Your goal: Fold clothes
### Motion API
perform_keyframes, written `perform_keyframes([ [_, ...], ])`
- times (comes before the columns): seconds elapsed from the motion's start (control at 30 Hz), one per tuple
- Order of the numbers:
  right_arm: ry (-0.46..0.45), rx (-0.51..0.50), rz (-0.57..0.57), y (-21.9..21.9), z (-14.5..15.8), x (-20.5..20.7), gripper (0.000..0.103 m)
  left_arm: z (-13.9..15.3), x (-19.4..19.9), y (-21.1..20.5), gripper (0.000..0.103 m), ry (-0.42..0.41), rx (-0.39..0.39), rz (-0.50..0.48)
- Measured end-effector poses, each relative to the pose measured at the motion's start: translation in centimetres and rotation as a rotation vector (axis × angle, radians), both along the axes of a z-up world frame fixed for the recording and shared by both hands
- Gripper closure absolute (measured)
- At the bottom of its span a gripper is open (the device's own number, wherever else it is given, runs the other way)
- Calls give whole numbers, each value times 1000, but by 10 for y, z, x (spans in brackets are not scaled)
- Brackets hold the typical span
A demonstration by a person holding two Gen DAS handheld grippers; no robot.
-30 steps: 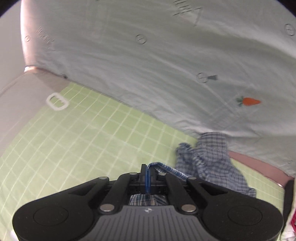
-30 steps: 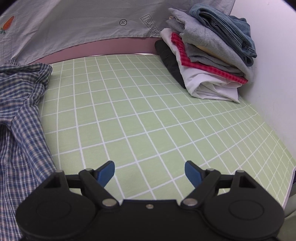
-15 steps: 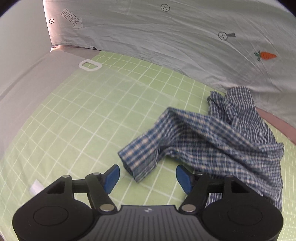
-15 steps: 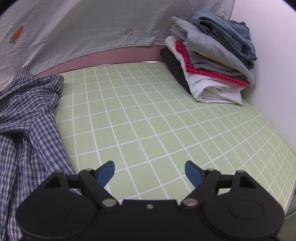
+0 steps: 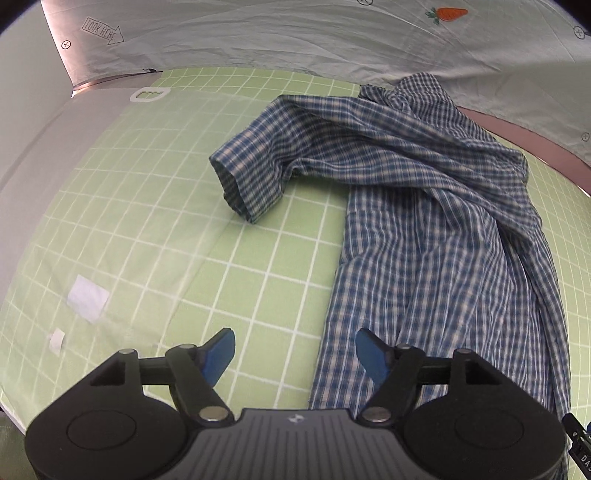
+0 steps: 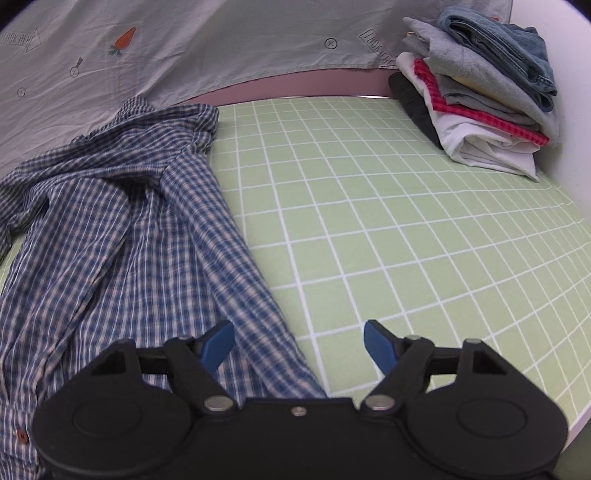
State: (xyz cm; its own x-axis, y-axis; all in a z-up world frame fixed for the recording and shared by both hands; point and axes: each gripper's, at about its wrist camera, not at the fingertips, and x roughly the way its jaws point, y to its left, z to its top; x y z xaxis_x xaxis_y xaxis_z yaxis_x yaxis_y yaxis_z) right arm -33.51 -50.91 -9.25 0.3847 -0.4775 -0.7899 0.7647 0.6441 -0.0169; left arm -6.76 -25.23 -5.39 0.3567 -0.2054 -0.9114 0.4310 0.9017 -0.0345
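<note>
Left gripper (image 5: 295, 354): jaws wide, just been opening, nothing held; shirt edge below right pad. Right gripper (image 6: 299, 345): jaws wide, just been closing slightly, empty; shirt hem under left pad, contact unclear. Blue checked shirt (image 5: 436, 206) lay rumpled on green gridded mat (image 6: 369, 206), sleeve cuff flung leftward. Soft folded stack (image 6: 480, 88) sat in far right corner. Wrinkled pale sheet (image 5: 295, 33) behind.

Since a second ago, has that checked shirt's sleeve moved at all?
Yes. The sleeve was pinched in the left gripper; released, it now lies on the green mat, nearer the white ring.
</note>
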Motion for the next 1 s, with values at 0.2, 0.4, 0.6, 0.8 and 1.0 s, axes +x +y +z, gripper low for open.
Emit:
perform_keyframes([
  [0.2, 32, 52, -5, 11, -14, -20, 45, -1, -28, 17, 30, 16, 22, -27],
  [0.4, 48, 68, 14, 19, -20, -33, 87, -1, -44, 32, 30, 17, 34, -44],
  [0.6, 5, 50, 57, 34, -7, -39, 101, -1, -50, 46, 30, 15, 38, -50],
  [0.8, -70, 74, 118, 61, 15, -31, 101, 0, -49, 60, 30, 22, 28, -43],
  [1.0, -86, 116, 252, 99, 25, 7, 101, -3, -43, 76, 30, 44, 20, -35],
])
